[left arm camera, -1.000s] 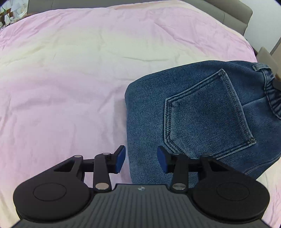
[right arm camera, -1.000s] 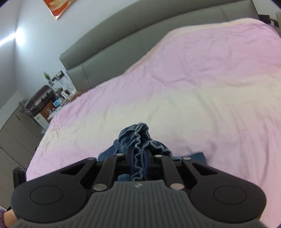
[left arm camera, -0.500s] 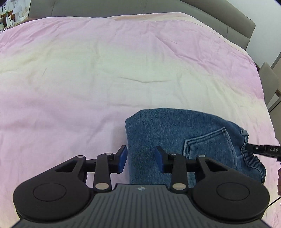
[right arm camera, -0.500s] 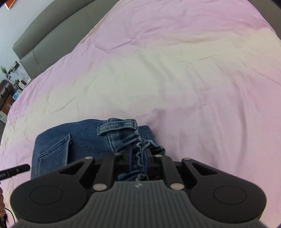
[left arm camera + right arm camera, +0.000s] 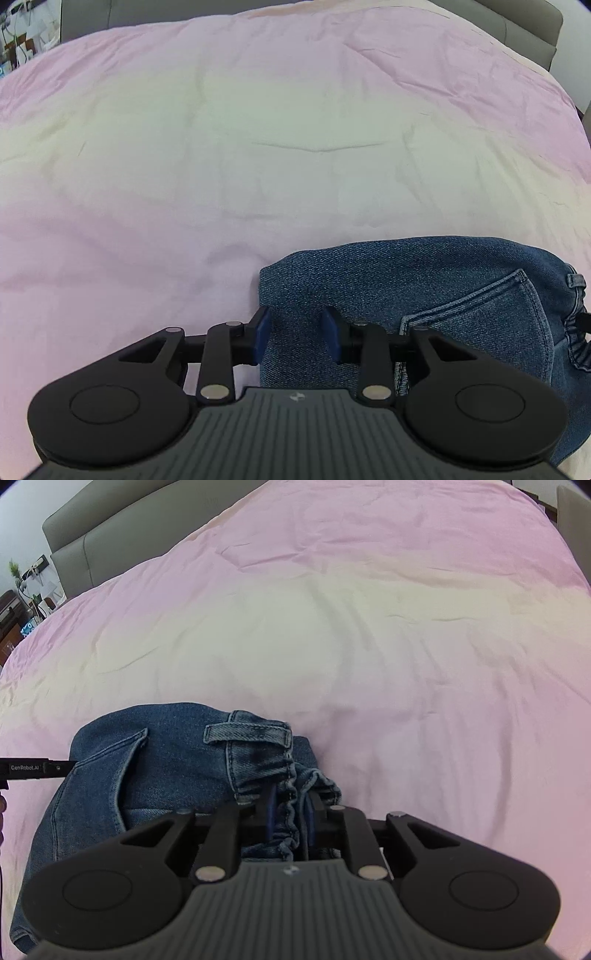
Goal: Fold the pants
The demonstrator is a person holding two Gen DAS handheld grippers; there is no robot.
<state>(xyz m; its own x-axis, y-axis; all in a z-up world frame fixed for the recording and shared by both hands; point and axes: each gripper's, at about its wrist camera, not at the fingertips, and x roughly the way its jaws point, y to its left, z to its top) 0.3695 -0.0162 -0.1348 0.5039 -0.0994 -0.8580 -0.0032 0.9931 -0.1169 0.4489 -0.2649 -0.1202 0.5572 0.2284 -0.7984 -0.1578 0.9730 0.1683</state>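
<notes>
Folded blue denim pants [image 5: 424, 295] lying on pink bed sheet [image 5: 258, 147]; right gripper [image 5: 290, 812] pinching gathered waistband, left gripper [image 5: 295, 330] spread over folded edge; advisable: lowering waistband evenly, keeping edges aligned before releasing

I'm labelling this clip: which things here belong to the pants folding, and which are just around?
Part of the job:
jeans
right gripper, shut on their waistband
left gripper, open over the folded edge
pink bedsheet underneath

Just around:
grey headboard
cluttered shelf
</notes>
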